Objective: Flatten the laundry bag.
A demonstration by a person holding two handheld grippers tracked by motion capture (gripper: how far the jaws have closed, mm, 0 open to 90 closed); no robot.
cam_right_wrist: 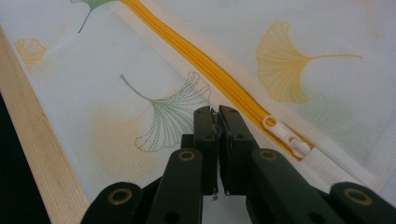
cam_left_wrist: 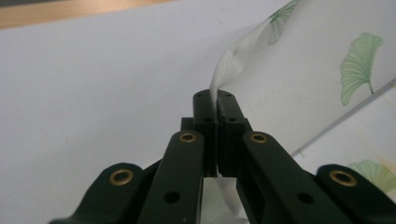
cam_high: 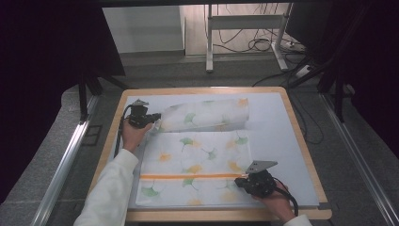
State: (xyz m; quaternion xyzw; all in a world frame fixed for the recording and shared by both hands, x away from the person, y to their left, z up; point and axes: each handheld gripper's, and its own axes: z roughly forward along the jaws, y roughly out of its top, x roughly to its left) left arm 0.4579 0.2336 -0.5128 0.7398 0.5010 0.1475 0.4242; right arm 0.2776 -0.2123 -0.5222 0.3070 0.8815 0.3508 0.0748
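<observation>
A white mesh bag printed with green and orange ginkgo leaves lies flat on the pale mat. Its far part is folded over toward the front as a flap. My left gripper is shut on the flap's left corner. In the left gripper view the mesh fabric is pinched between that gripper's tips and lifted off the mat. An orange zipper crosses the bag near its front. My right gripper sits shut on the bag beside the white zipper pull, its tips just short of the zipper.
The mat covers a wooden table top whose rim shows all round. Bare mat lies right of the bag and behind the flap. Beyond the table stand a metal frame and floor cables.
</observation>
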